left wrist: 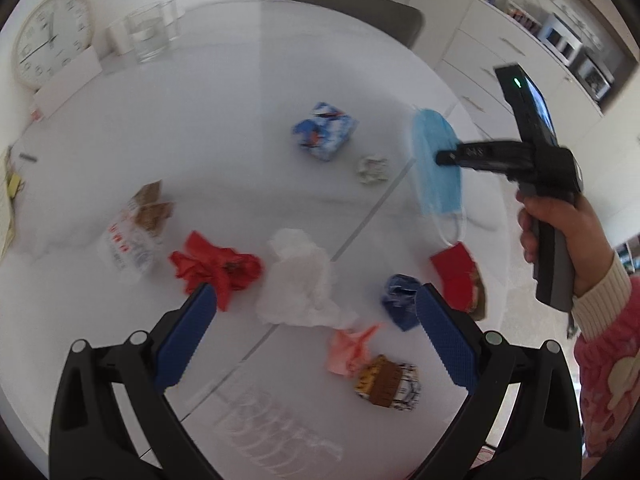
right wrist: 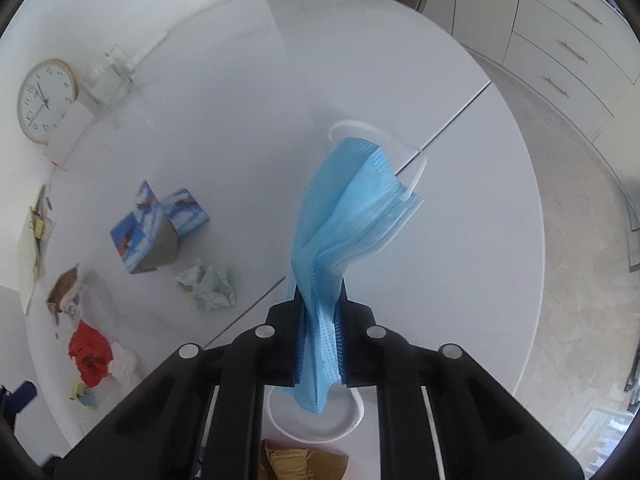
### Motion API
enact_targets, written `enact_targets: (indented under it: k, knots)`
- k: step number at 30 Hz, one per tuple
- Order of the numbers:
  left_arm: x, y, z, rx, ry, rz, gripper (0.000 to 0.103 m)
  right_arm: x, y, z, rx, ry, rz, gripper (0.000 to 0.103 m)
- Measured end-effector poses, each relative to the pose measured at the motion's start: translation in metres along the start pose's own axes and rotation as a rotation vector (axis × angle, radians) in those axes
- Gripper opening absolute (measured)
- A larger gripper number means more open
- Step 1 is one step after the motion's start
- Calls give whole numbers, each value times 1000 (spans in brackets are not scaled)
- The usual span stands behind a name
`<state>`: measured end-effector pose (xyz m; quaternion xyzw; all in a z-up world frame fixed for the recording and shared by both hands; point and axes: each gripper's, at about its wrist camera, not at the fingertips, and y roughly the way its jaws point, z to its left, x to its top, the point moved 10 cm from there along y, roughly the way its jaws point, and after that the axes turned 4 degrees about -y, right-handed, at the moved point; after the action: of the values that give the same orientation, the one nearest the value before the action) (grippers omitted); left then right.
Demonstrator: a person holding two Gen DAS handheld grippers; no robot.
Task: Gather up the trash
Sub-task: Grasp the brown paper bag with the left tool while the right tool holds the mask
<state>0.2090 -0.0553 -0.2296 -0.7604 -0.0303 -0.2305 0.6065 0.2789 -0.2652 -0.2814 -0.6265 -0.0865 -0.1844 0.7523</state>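
Note:
A blue face mask (right wrist: 344, 224) is pinched between the pads of my right gripper (right wrist: 320, 312), which is shut on it above the white round table (right wrist: 224, 128). The left wrist view shows that same mask (left wrist: 436, 164) at the right gripper's tip (left wrist: 442, 157), held in a person's hand (left wrist: 560, 216). My left gripper (left wrist: 316, 292) hangs open over a crumpled white tissue (left wrist: 298, 276). Beside its blue fingers (left wrist: 188, 336) lie a red plastic scrap (left wrist: 218, 268) and a crumpled blue wrapper (left wrist: 400, 296).
Scattered on the table: a blue printed carton (left wrist: 324, 130), a crumpled paper ball (left wrist: 372, 170), a torn bag (left wrist: 134, 228), a red packet (left wrist: 460, 276), a pink wrapper (left wrist: 350, 350), a brown patterned box (left wrist: 388, 382). Glasses (left wrist: 150, 32) and a clock (left wrist: 50, 38) stand far left.

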Motion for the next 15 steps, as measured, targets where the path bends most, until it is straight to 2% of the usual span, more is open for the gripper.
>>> enact_targets:
  k: [3,9,12,15]
  knots:
    - [-2,2,-27,-20,44,6,95,4,-28,-4,12,-4,-57,13]
    - [-12,14,-97,-105,93,58,95,6,-88,-24,14,20,-159,13]
    - [-16,26,-125,-111,116,79,95,-6,-119,-42,3,32,-198,13]
    - [-22,44,-148,-84,139,101,95,-26,-145,-59,-14,42,-224,13]
